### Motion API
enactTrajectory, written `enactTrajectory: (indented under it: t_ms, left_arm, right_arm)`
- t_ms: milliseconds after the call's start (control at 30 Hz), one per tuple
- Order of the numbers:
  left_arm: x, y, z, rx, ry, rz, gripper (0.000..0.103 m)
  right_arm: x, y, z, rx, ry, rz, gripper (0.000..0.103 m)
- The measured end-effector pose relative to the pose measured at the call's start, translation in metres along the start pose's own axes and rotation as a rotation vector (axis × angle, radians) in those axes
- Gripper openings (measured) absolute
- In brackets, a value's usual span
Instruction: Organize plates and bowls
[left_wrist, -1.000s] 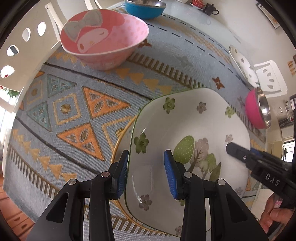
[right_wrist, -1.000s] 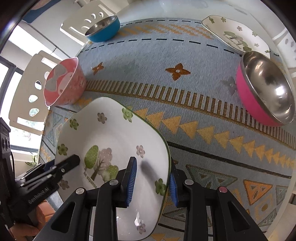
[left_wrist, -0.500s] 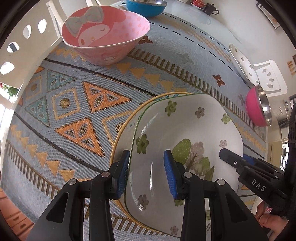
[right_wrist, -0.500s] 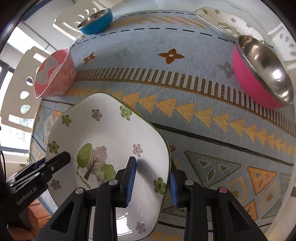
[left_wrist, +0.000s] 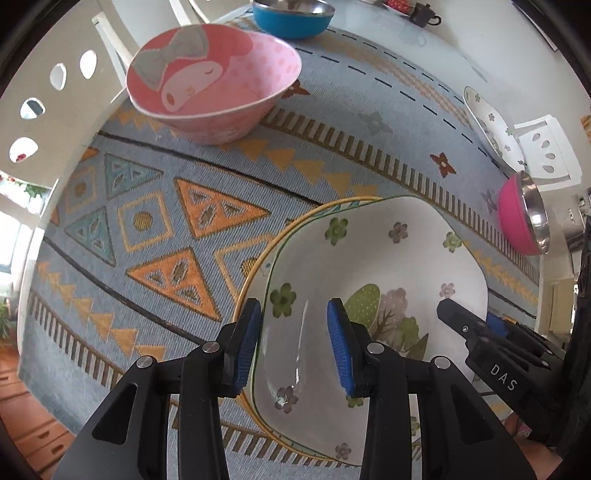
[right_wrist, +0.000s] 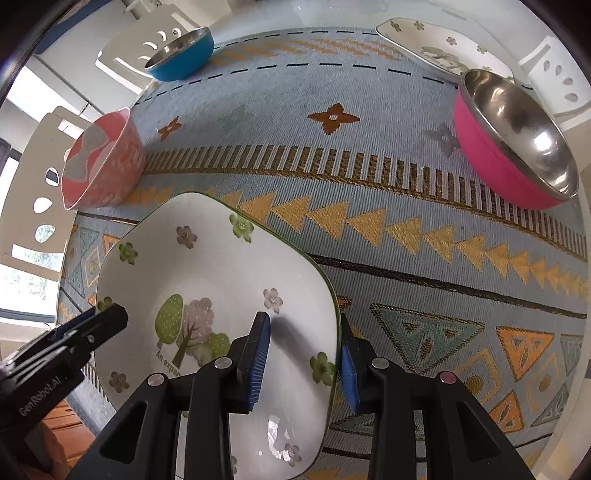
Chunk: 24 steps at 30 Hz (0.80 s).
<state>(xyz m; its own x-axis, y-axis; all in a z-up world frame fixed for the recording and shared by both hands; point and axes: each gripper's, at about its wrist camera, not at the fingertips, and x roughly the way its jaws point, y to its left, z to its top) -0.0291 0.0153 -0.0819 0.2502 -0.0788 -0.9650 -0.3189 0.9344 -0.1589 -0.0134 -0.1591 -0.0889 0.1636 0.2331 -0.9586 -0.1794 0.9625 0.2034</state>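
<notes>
A white squarish plate with flowers and a tree print (left_wrist: 373, 266) (right_wrist: 207, 266) rests on a yellow-rimmed plate (left_wrist: 258, 254) on the patterned cloth. My left gripper (left_wrist: 293, 341) straddles the floral plate's left rim, jaws apart, one blue pad outside and one inside. My right gripper (right_wrist: 304, 356) straddles the opposite rim the same way, jaws apart. Each gripper shows in the other's view, the right one (left_wrist: 480, 336) and the left one (right_wrist: 85, 332). A pink character bowl (left_wrist: 212, 81) (right_wrist: 101, 162) stands beyond.
A blue steel bowl (left_wrist: 291, 16) (right_wrist: 181, 55) stands at the far edge. A pink steel bowl (left_wrist: 522, 218) (right_wrist: 509, 136) and another floral plate (left_wrist: 491, 125) (right_wrist: 439, 48) sit at the right. White chairs (left_wrist: 48, 85) surround the table.
The floral plate has come down onto the yellow-rimmed plate. Both grippers moved with it, and the bowls now look closer in both views. Jaw spacing looks unchanged.
</notes>
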Motion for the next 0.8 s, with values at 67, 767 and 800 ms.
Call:
enactTrajectory:
  t_ms: [67, 767, 800]
  left_arm:
    - [0.0, 0.002, 0.0, -0.011, 0.0, -0.011, 0.035]
    - [0.011, 0.001, 0.022, 0.064, 0.094, -0.107, 0.039]
    - [0.012, 0.0, 0.023, 0.073, 0.104, -0.108, 0.039]
  right_arm:
    - [0.0, 0.003, 0.0, -0.006, 0.004, -0.011, 0.036]
    - [0.025, 0.033, 0.024, 0.143, 0.055, -0.107, 0.082]
    - [0.026, 0.033, 0.026, 0.147, 0.065, -0.105, 0.082]
